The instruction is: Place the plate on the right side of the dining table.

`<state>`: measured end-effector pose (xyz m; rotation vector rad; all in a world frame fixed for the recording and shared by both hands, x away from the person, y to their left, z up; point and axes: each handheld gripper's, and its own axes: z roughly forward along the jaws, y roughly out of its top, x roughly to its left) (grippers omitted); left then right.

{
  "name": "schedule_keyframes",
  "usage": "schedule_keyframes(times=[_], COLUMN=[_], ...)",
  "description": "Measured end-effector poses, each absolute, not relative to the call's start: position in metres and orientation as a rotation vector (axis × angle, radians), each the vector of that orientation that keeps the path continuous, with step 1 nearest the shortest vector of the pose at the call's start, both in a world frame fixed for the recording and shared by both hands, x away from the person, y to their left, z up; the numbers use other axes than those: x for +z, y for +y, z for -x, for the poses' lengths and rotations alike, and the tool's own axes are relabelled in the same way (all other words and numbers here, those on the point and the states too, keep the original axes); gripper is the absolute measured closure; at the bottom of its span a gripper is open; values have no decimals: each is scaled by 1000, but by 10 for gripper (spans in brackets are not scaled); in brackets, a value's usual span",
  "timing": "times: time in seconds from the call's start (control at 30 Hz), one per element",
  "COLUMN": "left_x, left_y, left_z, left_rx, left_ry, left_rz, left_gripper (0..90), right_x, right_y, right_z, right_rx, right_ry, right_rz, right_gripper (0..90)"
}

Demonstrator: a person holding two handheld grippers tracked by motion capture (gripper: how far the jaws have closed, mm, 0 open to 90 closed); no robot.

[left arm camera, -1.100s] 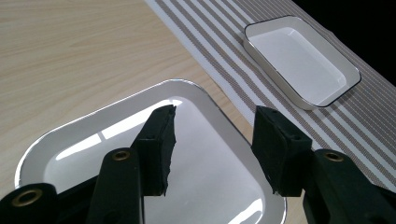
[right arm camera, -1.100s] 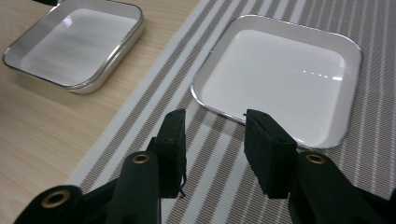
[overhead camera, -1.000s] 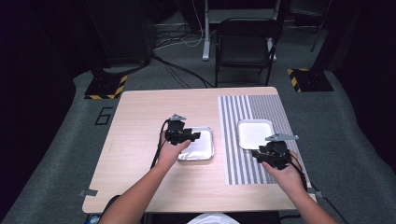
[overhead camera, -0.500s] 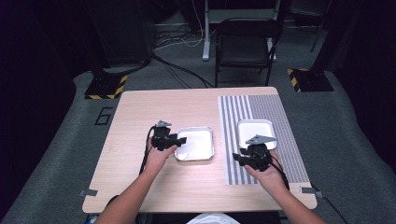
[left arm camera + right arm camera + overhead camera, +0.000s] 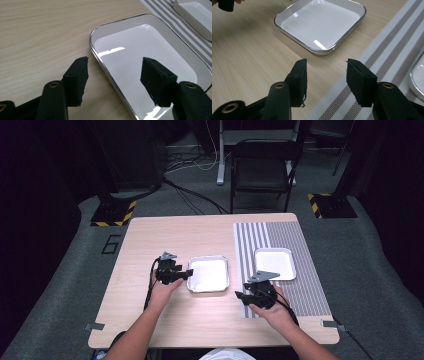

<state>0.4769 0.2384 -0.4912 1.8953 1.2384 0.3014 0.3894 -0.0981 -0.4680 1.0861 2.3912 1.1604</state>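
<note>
High view: left gripper straddles the silver-rimmed tray's near edge, jaws just opening, not pinching. Right gripper spread wider too, empty, over the striped mat's edge.

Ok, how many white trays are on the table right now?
2. One tray sits on the bare wood beside the left gripper; the other tray lies on the striped mat, beyond the right gripper.

the left gripper view's edge crops the second tray.
</note>
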Motion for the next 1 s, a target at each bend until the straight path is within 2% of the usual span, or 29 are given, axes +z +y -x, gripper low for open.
schedule_keyframes(times=[0.5, 1.0], left_x=[-495, -505], left_y=[258, 272], left_z=[-473, -469], left_rx=[414, 484], left_ry=[1258, 1288], left_rz=[-1917, -1981], left_gripper=[376, 392], right_x=[-485, -507], right_y=[-69, -46], right_z=[-391, -384], right_rx=[1159, 1181], right_ry=[2512, 2561], right_rz=[-916, -806], right_gripper=[444, 431])
